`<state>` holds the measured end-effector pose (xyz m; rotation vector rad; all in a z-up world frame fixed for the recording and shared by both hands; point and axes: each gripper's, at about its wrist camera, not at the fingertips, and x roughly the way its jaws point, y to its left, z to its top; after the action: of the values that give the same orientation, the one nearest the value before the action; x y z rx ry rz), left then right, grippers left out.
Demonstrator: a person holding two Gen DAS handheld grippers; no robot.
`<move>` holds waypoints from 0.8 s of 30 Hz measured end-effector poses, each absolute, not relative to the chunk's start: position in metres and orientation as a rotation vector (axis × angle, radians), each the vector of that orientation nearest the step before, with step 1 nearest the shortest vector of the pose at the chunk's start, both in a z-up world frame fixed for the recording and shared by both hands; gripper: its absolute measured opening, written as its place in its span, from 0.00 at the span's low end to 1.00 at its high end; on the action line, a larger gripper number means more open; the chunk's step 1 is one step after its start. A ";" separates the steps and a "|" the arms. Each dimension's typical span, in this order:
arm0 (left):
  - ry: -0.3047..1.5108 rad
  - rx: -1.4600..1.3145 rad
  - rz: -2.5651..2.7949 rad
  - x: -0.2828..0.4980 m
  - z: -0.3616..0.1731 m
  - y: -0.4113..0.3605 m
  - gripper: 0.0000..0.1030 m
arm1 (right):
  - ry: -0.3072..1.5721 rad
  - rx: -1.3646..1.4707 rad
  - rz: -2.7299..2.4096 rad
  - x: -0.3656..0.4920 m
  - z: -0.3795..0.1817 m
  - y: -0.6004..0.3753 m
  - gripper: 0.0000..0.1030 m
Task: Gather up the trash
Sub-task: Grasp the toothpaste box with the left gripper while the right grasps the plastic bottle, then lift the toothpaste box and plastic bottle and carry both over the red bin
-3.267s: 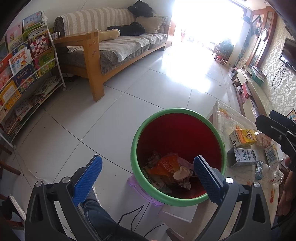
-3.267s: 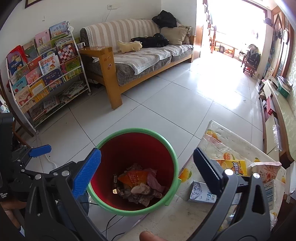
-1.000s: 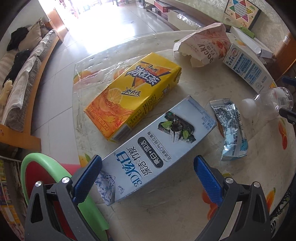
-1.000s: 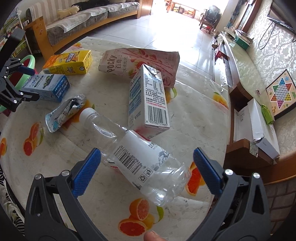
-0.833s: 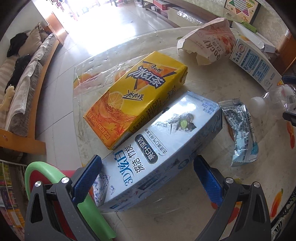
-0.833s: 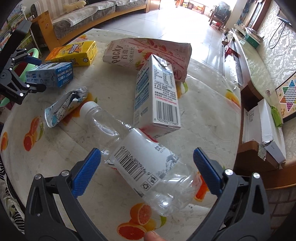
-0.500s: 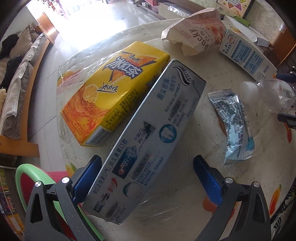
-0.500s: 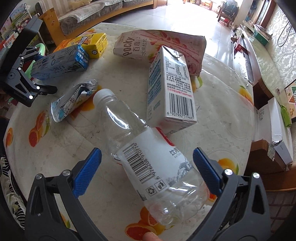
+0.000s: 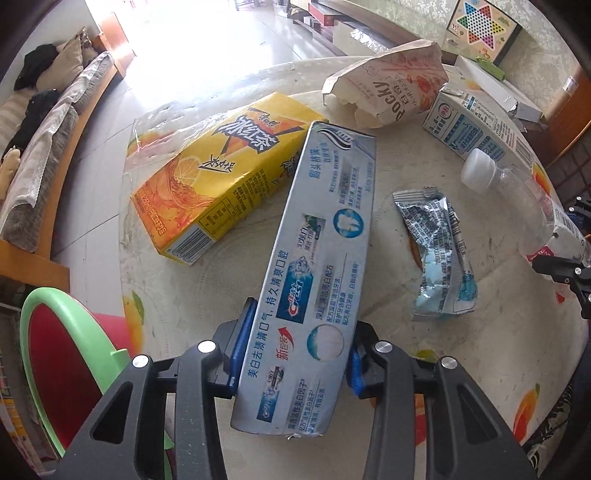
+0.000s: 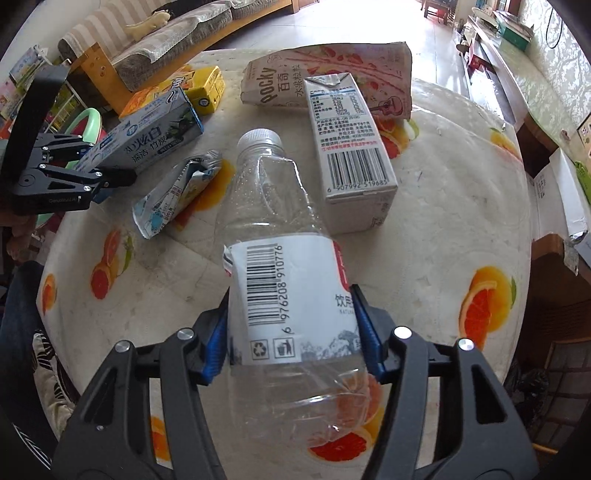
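Left tongs [image 9: 295, 354] pinch toothpaste box [image 9: 317, 258] at lower centre, far end raised off table [image 9: 480, 350] | right tongs [image 10: 295, 328] pinch clear bottle [image 10: 284, 266] across its label, centre frame | bin [image 9: 37, 332] lower left | advice: lift both level, keep squeeze light on thin bottle, carry over rim before letting go

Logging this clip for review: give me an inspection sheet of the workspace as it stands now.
Surface: round table with fruit-print cover.
Job's things: toothpaste box, plastic bottle, yellow tea carton, Pocky bag, milk carton, foil wrapper, green-rimmed bin.
Clutter: nothing seen.
Grippers: left gripper shut on toothpaste box; right gripper shut on plastic bottle.
Cables: nothing seen.
Surroundings: sofa, tiled floor.
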<state>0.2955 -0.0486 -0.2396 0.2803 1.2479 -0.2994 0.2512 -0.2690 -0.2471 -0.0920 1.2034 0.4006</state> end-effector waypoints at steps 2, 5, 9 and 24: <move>1.234 0.263 -0.295 0.292 -0.235 -0.041 0.37 | 1.194 -0.078 0.392 0.245 -0.242 -0.270 0.55; 1.207 0.228 -0.290 0.280 -0.222 -0.036 0.36 | 1.159 -0.062 0.368 0.236 -0.228 -0.270 0.55; 1.160 0.183 -0.289 0.265 -0.202 -0.025 0.36 | 1.114 -0.052 0.354 0.224 -0.208 -0.268 0.55; 1.008 0.058 -0.245 0.223 -0.137 0.019 0.36 | 0.921 -0.069 0.346 0.196 -0.131 -0.222 0.55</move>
<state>0.2228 0.0189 -0.1367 0.0580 1.0084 -0.2449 0.1955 -0.2223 -0.1306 -0.0687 0.9209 0.3459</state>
